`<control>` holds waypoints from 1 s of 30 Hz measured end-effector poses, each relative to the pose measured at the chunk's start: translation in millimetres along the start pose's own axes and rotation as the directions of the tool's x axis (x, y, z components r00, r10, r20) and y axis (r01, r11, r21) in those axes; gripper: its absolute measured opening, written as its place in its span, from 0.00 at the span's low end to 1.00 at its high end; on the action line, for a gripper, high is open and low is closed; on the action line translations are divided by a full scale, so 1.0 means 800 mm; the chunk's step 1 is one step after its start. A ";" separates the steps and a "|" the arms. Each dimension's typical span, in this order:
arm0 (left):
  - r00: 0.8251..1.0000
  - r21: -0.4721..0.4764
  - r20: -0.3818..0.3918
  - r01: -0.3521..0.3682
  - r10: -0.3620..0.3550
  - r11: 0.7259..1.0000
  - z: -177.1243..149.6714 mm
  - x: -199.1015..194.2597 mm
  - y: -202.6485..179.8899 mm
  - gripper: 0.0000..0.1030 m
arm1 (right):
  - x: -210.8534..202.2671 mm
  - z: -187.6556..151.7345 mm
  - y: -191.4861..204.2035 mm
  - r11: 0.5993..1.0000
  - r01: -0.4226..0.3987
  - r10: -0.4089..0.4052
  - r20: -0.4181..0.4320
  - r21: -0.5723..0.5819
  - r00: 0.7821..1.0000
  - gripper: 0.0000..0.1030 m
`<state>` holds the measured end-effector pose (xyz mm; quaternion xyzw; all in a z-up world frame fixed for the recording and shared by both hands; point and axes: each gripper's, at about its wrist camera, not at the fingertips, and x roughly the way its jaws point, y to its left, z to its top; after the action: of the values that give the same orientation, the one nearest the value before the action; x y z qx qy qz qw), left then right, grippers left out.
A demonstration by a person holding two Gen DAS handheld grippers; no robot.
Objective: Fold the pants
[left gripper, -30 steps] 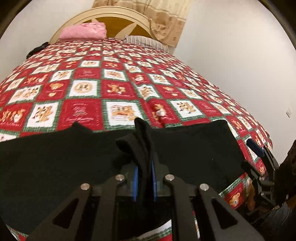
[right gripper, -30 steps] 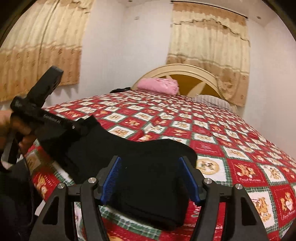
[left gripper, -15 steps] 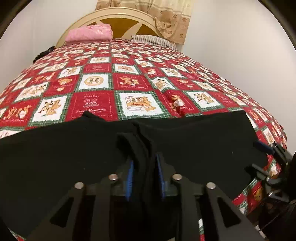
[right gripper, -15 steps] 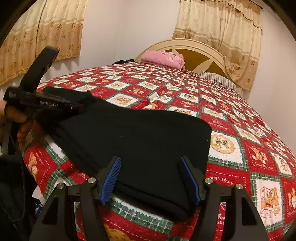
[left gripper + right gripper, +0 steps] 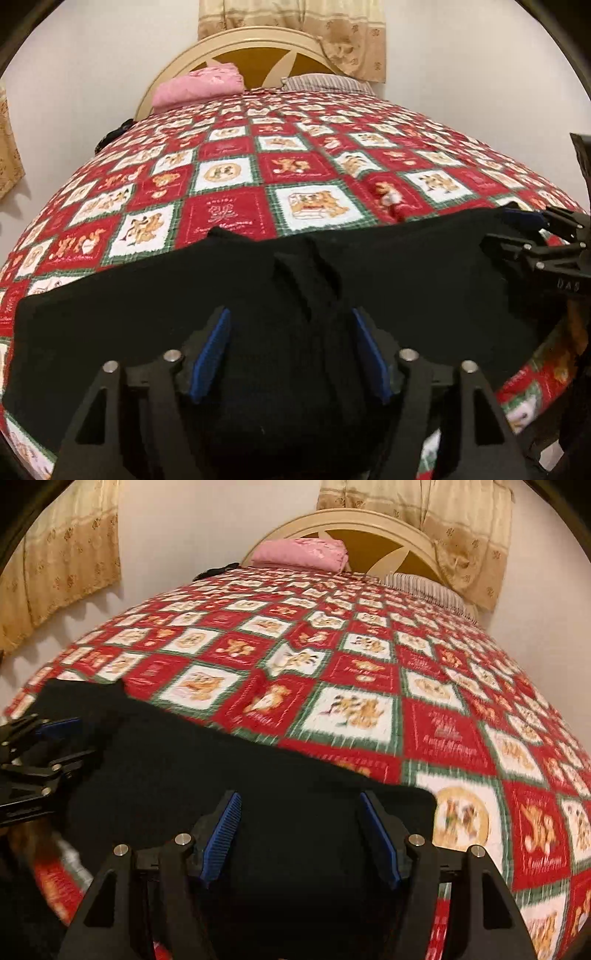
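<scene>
Our left gripper [image 5: 291,354] is opening over the black pants [image 5: 388,280] on the bed [image 5: 236,218]; our right gripper [image 5: 303,834] hangs spread above them.

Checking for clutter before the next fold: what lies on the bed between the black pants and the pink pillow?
Only bare quilt lies between the black pants and the pink pillow; both wrist views show that.

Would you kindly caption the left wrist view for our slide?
Left gripper opening over a raised ridge of black pants on the patchwork quilt.
</scene>
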<state>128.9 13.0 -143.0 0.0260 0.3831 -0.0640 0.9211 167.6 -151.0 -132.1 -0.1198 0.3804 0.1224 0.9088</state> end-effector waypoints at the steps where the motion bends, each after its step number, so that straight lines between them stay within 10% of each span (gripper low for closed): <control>1: 1.000 -0.009 0.001 -0.010 0.010 1.000 0.001 0.002 0.003 0.77 | 0.001 0.000 0.003 1.000 0.012 -0.012 -0.007 -0.010 1.000 0.66; 12: 0.999 -0.050 0.016 -0.042 0.043 0.998 -0.024 -0.032 0.007 0.78 | -0.030 -0.010 0.056 0.993 -0.119 0.119 0.093 -0.003 0.989 0.66; 30: 0.998 -0.166 0.055 -0.027 0.037 0.986 -0.039 -0.040 0.041 0.97 | -0.043 -0.021 0.119 0.983 -0.066 0.088 0.125 -0.171 0.988 0.66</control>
<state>89.4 51.3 -142.2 -0.0461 0.3598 -0.0180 0.9317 103.3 -71.2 -130.8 -0.1721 0.3123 0.1967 0.9133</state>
